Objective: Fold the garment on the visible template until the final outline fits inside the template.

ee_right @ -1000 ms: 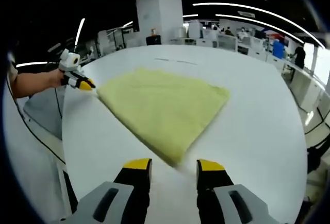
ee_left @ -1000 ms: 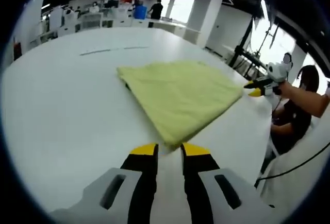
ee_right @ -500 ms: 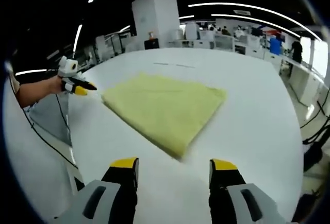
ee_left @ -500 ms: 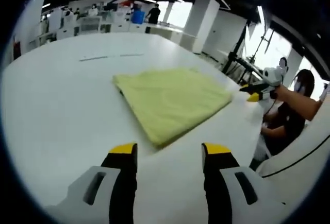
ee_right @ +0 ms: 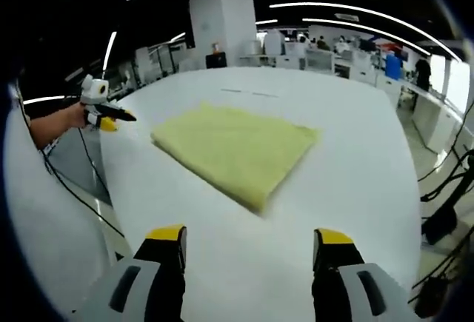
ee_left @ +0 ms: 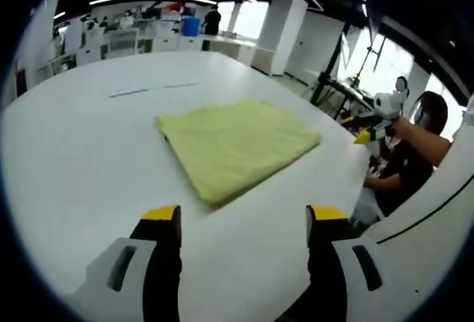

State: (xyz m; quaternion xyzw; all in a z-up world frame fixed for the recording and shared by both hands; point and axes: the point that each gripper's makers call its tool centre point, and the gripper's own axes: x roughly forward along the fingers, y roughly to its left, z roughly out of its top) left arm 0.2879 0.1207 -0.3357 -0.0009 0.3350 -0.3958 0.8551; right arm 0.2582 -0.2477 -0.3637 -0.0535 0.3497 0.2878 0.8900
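Note:
A yellow garment (ee_left: 233, 146) lies folded into a flat, roughly square shape on the white table (ee_left: 81, 166). My left gripper (ee_left: 244, 218) is open, its yellow-tipped jaws wide apart and short of the garment's near corner, holding nothing. In the right gripper view the same garment (ee_right: 235, 152) lies ahead of my right gripper (ee_right: 249, 237), which is open and clear of the cloth. The right gripper (ee_left: 368, 126) also shows off the garment's right corner, held in a hand. The left gripper (ee_right: 104, 115) hovers past the garment's left corner. Faint grey line marks (ee_left: 152, 89) lie beyond the garment.
The table's curved edge (ee_left: 370, 174) runs close to the garment on the right. A person in dark clothes (ee_left: 415, 159) sits beyond that edge. Cables (ee_right: 81, 189) hang off the table's left side. Desks, a white pillar (ee_right: 222, 26) and people stand far behind.
Both grippers' jaws have spread wider and both have drawn back from the garment's corners. The garment stays flat on the table.

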